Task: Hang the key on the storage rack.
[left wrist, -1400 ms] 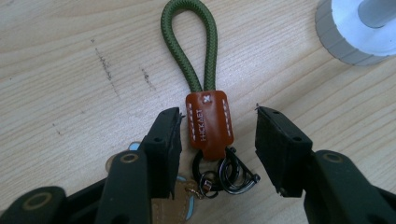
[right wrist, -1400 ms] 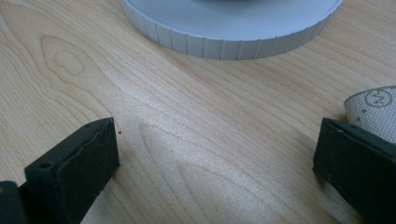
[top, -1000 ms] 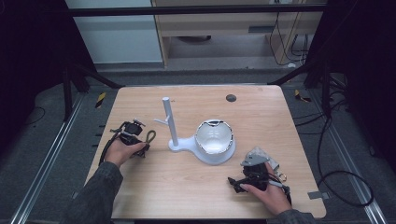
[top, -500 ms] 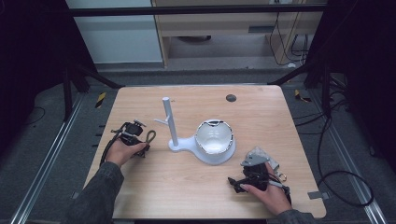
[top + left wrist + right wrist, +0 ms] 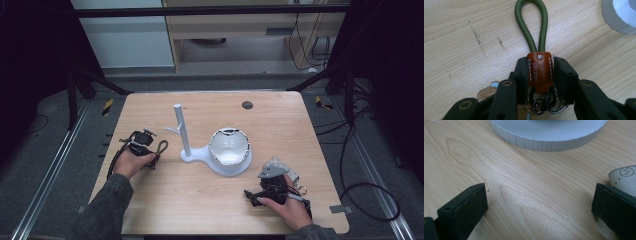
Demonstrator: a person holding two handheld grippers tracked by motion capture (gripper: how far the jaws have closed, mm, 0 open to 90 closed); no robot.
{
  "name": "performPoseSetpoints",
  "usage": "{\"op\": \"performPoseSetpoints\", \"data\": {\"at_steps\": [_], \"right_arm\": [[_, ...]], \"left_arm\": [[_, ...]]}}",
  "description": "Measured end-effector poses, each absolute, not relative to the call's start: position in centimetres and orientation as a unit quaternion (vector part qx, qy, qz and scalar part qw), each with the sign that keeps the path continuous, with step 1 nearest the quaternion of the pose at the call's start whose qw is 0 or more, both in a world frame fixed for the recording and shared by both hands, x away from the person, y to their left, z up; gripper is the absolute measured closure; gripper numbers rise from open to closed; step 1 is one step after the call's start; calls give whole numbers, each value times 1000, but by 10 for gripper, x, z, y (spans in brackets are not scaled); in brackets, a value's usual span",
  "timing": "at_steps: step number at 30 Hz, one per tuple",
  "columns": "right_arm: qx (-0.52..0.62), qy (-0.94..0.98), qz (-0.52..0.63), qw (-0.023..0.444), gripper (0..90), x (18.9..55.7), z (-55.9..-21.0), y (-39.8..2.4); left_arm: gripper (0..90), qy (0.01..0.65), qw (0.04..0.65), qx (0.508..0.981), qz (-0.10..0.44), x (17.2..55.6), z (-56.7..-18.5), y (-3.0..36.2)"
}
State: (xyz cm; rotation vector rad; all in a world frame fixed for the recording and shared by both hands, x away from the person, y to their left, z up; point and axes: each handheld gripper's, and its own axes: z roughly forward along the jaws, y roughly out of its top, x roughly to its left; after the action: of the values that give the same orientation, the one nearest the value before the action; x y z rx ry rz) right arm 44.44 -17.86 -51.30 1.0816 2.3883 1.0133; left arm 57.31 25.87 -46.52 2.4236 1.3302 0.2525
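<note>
Two grippers are held low over the table point(image 5: 210, 200): the left gripper point(image 5: 540, 72), just closed, pinches a keyring point(image 5: 539, 70)'s leather tab; the right gripper point(image 5: 539, 205) is spread wide, nothing between.

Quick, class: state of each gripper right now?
Left gripper: jaws have just been closing, shut on the brown leather key fob.
Right gripper: open, holding nothing.

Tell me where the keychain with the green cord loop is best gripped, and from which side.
Grip the keychain on its brown leather tab, coming from the ring end so the green cord loop stays free ahead. The tab is flat and stiff; the loop is round and could slip. The left gripper has just been closing on the tab.
</note>
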Motion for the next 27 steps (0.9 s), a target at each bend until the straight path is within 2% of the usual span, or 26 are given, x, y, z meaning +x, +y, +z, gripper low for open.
{"op": "performPoseSetpoints", "data": {"at_steps": [5,27], "right_arm": [[380,838,355,165,2,444,-513,-179],[380,838,355,165,2,444,-513,-178]], "left_arm": [[659,469,190,857,99,569,-461,262],[663,405,347,826,184,497,-417,273]]}}
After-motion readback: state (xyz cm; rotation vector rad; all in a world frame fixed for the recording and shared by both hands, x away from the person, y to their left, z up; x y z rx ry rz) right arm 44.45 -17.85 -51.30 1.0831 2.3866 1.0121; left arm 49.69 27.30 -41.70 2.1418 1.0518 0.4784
